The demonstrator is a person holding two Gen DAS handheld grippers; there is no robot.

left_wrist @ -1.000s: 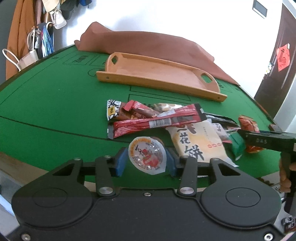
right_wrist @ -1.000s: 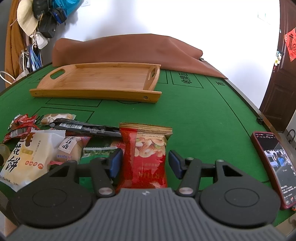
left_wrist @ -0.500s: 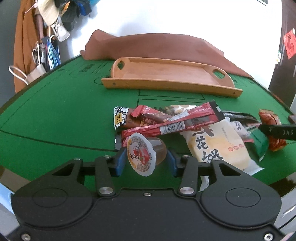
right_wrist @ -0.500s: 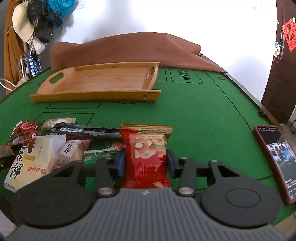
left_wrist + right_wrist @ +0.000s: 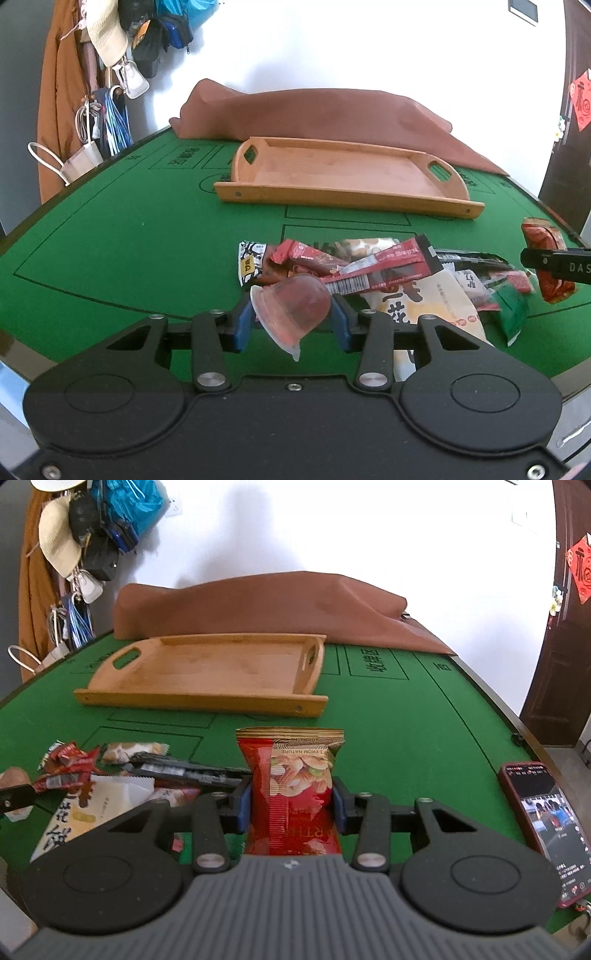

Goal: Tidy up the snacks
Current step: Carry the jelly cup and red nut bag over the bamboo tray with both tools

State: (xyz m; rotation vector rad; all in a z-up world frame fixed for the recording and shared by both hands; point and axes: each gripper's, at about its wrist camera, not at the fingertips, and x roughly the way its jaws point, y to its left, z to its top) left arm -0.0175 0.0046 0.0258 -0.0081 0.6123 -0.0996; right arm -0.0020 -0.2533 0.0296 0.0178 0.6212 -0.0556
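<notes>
Nearest the lens in the left wrist view, the left tool [image 5: 291, 319] is clamped on a jelly cup [image 5: 291, 314], now tipped so its dome faces the camera and its foil lid points down; a second ago the printed lid faced the lens. In the right wrist view, the right tool [image 5: 291, 801] has pinched shut on an upright red nut packet [image 5: 293, 790], where a second ago its pads stood clear of the bag on both sides. Both hands now carry a snack, so the picking step looks finished and the carry comes next.

Just beyond, toward 12 o'clock from the cup, the snack pile [image 5: 369, 266] lies on the green table [image 5: 129, 251], apparently undisturbed. A phone [image 5: 543, 819] rests at 3 o'clock of the packet. Farther off at 12 o'clock the wooden tray [image 5: 343, 195] holds nothing yet; it is probably the destination.
</notes>
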